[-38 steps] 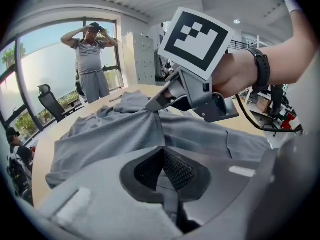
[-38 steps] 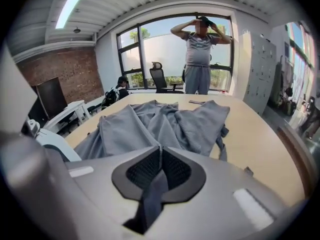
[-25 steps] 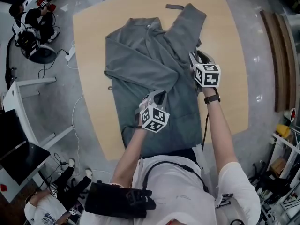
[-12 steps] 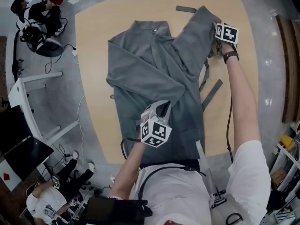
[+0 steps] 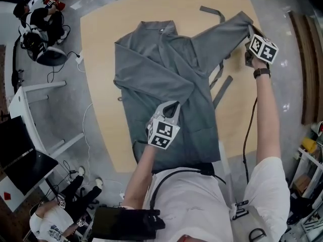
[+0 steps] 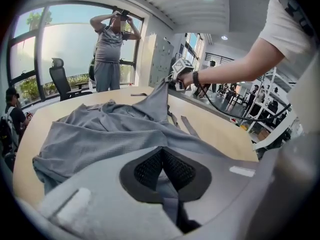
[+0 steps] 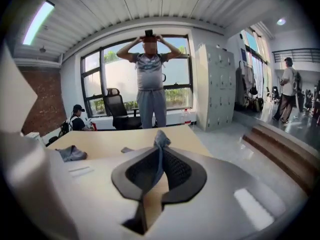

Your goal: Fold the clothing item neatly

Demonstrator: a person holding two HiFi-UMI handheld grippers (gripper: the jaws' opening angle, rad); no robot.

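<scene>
Head view: my right claw [image 5: 251, 35] has swung out from the middle of the grey jacket [image 5: 156, 69] toward the far right corner of the table [image 5: 101, 34]. Its jaws have just closed on the cuff of the sleeve [image 5: 222, 32], drawing it straight. My left claw [image 5: 170, 107] stays pinched on the cloth mid-body. I judge the sleeve is now spread, ready to fold inward.

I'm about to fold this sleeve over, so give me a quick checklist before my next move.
1. Right hand-held gripper pinching the sleeve cuff: ok; its jaws have just been closing on the fabric.
2. Left hand-held gripper shut on the garment middle: ok.
3. Sleeve pulled straight: ok.
4. Loose strap clear of the sleeve: not ok, it lies right beside it.
5. Garment lying flat: not ok, wrinkled.
</scene>
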